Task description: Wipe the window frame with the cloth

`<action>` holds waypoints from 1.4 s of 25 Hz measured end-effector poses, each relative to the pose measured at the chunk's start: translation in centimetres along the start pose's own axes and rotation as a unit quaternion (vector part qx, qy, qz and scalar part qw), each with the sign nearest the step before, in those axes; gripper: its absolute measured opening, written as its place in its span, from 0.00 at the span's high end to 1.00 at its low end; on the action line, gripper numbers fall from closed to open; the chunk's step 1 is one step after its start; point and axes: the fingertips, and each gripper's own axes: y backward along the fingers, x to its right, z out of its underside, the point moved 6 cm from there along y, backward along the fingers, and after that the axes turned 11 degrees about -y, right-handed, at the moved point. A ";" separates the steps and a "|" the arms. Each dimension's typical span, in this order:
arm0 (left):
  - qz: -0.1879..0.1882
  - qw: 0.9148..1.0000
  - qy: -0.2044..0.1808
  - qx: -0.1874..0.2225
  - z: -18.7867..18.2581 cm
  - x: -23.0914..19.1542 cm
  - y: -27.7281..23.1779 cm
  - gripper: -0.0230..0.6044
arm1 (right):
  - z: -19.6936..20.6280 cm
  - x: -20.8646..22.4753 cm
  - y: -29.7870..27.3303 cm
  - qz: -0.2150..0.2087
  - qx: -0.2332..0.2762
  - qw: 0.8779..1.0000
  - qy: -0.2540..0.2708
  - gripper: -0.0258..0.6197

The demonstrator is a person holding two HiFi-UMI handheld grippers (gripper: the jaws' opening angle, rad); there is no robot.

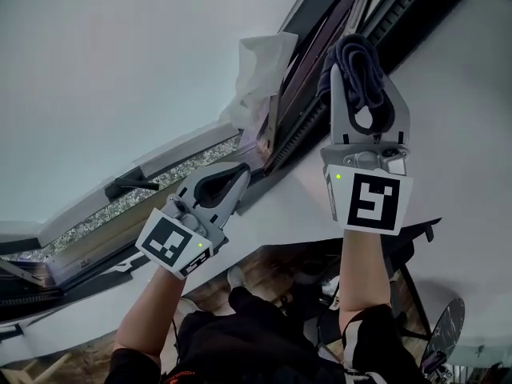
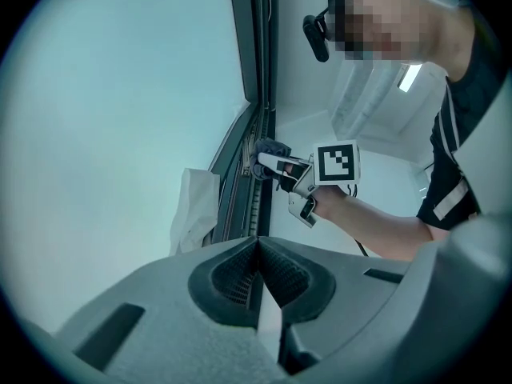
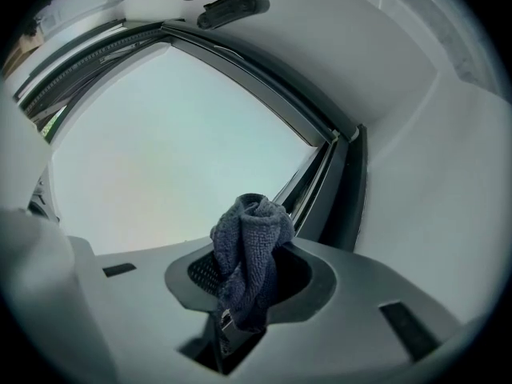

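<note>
a broad glass pane (image 1: 120,54), smooth and washed pale by daylight, is seen steeply from below, with the dark window frame (image 1: 298,134) running diagonally beside it and a matte white wall (image 1: 456,134) set along its far side. the frame is built of hard, straight rails with a ribbed strip along its channel, the kind of groove where dust is likely gathered, which would explain why the work is aimed there. the right claw (image 1: 364,94) is raised high on an outstretched arm and is clamped on the cloth (image 3: 248,254), a dark blue-grey terry piece bunched into a soft, knobbly wad that stands proud of the claw's tips, so that fabric rather than hard plastic is presented to the rail. the cloth appears to be pressed to the upper stretch of the frame channel, though actual contact cannot be confirmed. a thin, crumpled white sheet (image 1: 260,70), paper or plastic, is lodged at the frame's edge against the glass, just below the cloth. the left claw (image 1: 232,174) is held lower, near the frame's corner, with its textured pads brought together on nothing; it is judged to be parked clear of the wiping path or offered as a steadying point. a slim dark handle (image 1: 132,184) is fixed to the lower rail, well apart from both claws.
</note>
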 end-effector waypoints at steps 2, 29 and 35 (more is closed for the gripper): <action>-0.001 1.000 0.000 -0.001 0.0 -0.3 0.2 0.93 | 0.0 0.0 -0.2 0.003 -0.004 1.000 0.005 0.80; 0.003 0.999 0.025 -0.037 3.7 0.9 1.1 0.93 | 5.7 -3.7 0.7 -0.020 -0.067 0.998 0.002 0.80; -0.007 0.998 0.033 -0.050 4.9 0.9 1.7 0.93 | 8.3 -4.9 1.0 -0.030 -0.081 0.996 -0.020 0.80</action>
